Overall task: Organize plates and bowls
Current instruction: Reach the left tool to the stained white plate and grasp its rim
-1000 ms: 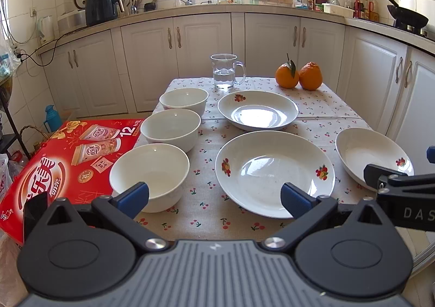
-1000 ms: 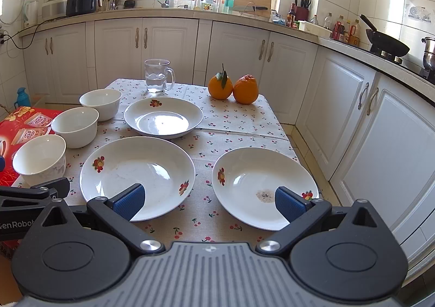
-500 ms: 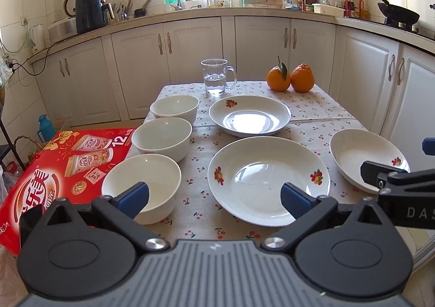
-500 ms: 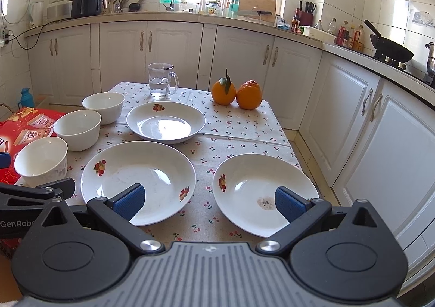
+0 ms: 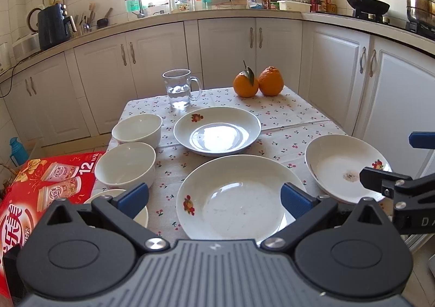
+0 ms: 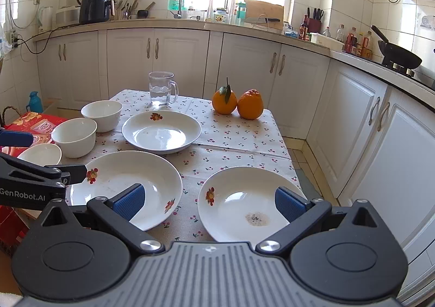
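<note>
Three white plates with fruit prints lie on the cherry-print table: a far plate (image 5: 217, 131) (image 6: 161, 131), a near large plate (image 5: 239, 198) (image 6: 122, 181) and a right plate (image 5: 342, 166) (image 6: 244, 203) with a dark speck. Down the left side stand three white bowls: far bowl (image 5: 137, 128) (image 6: 102, 115), middle bowl (image 5: 125, 164) (image 6: 74, 136), near bowl (image 5: 144, 214) (image 6: 40, 154). My left gripper (image 5: 213, 198) hovers open over the near large plate's front edge. Open too, my right gripper (image 6: 208, 200) sits above the gap between the large plate and the right plate. Neither holds anything.
A glass mug of water (image 5: 179, 88) (image 6: 161, 88) and two oranges (image 5: 258, 82) (image 6: 238, 100) stand at the table's far end. A red carton (image 5: 40, 187) lies beside the table's left edge. White cabinets (image 6: 380, 130) run close along the right.
Both grippers have moved forward and lower toward the table; the plates and bowls look larger and nearer. Nothing on the table has moved, and both grippers stay open.
</note>
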Tool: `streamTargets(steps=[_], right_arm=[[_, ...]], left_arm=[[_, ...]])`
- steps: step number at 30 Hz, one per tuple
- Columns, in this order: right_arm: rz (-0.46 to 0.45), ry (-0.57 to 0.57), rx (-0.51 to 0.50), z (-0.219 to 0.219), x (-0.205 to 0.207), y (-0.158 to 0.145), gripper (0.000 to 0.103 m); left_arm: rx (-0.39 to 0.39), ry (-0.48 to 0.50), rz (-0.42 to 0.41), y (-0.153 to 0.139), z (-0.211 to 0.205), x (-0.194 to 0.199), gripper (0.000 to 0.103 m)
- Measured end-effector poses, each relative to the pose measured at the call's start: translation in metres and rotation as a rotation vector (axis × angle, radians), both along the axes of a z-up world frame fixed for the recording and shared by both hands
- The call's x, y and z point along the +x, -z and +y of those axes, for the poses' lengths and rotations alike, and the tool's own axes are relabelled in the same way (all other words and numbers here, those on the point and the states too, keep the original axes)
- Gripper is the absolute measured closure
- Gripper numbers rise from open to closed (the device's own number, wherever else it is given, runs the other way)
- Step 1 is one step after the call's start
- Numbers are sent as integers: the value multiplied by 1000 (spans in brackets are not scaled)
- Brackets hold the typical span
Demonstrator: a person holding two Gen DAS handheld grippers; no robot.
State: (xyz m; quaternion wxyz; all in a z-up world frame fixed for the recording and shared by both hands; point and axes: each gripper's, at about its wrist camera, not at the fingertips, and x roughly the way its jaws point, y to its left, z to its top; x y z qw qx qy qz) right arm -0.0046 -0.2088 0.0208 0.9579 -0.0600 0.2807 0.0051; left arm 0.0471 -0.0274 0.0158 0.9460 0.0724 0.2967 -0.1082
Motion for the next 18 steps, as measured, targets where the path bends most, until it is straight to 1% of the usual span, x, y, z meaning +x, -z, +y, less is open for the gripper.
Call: streamTargets(steps=[5, 9, 11, 18], right_arm=[[-11, -8, 8, -15, 3, 1, 0], [0, -4, 3, -32, 5, 10, 0], [23, 15, 1, -45, 8, 18, 0], [155, 62, 23, -82, 18, 56, 0]], left_arm=[[10, 41, 31, 2, -11, 16, 1], [14, 91, 47, 6, -25, 30, 1], [21, 109, 43, 6, -33, 37, 1], [62, 228, 50, 11, -72, 61, 1]])
